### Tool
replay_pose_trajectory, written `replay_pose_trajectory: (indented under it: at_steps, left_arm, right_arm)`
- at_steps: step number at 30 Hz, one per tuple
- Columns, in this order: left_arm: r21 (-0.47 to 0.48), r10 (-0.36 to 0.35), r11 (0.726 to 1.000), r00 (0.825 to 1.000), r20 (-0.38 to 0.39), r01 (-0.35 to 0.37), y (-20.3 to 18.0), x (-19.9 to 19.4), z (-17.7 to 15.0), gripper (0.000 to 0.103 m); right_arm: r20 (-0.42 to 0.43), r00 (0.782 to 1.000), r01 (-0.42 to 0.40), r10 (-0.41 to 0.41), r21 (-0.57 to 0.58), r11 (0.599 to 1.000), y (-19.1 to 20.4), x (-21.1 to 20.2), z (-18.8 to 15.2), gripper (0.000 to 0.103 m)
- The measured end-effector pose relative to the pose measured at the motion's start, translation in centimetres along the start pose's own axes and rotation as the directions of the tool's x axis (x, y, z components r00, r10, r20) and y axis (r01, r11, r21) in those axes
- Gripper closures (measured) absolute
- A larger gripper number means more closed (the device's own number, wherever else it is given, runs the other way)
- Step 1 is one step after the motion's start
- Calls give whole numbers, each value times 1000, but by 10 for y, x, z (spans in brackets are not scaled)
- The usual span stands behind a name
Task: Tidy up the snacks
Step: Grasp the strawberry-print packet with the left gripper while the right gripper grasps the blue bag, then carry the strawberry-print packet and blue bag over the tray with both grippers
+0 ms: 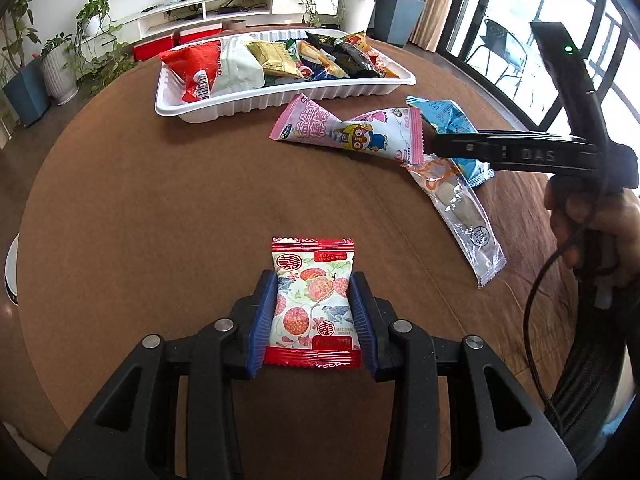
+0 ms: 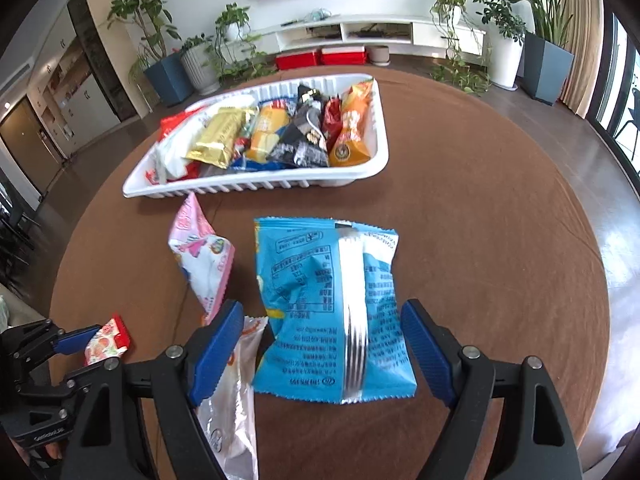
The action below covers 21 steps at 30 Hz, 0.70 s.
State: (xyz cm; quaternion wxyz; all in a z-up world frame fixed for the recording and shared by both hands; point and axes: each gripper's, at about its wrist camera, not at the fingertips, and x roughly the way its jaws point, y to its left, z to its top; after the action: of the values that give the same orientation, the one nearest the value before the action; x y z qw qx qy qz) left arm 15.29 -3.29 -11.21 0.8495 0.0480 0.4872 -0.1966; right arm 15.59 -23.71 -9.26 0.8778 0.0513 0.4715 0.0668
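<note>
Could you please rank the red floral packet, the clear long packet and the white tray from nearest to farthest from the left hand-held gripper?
1. Red floral packet: between the left hand-held gripper fingers.
2. Clear long packet: ahead, to the right.
3. White tray: farthest, at the table's back.

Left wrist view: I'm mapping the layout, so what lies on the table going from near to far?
Red floral snack packet between the left jaws → clear wrapped snack → pink cartoon packet → white tray of snacks.
</note>
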Motion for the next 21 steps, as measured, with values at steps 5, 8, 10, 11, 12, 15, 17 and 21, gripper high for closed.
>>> replay_pose_trajectory:
  at_steps: [5, 8, 10, 11, 12, 15, 17, 21]
  left_arm:
    - [-5, -6, 1000, 1000, 9, 6, -1, -2, -3, 68]
    - [-9, -10, 1000, 1000, 14, 10, 0, -4, -5, 68]
    - [-13, -14, 1000, 1000, 17, 14, 1, -5, -7, 68]
    - [-14, -15, 1000, 1000, 17, 15, 1, -6, -7, 68]
    - [-15, -15, 1000, 1000, 18, 15, 1, -6, -7, 68]
    - [-20, -18, 1000, 1000, 21, 18, 1, -6, -7, 68]
    - [-25, -21, 999, 1000, 22, 21, 2, -6, -7, 68]
    - [-39, -28, 999, 999, 26, 29, 3, -8, -7, 69]
  right_arm:
    - [-6, 1000, 6, -6, -9, 1000, -3, 6, 0, 32]
    - [-7, 1000, 4, -4, -17, 1000, -5, 5, 0, 37]
    - [-10, 1000, -10, 10, -9, 1000, -9, 3, 0, 42]
    - [-10, 1000, -19, 19, -5, 1000, -8, 3, 0, 47]
    - [-12, 1000, -25, 25, -2, 1000, -9, 2, -1, 48]
    - [-9, 999, -32, 32, -4, 999, -9, -2, -3, 53]
    - [-1, 999, -38, 38, 7, 999, -10, -6, -5, 57]
    - [47, 998, -54, 52, 53, 997, -15, -24, -11, 57]
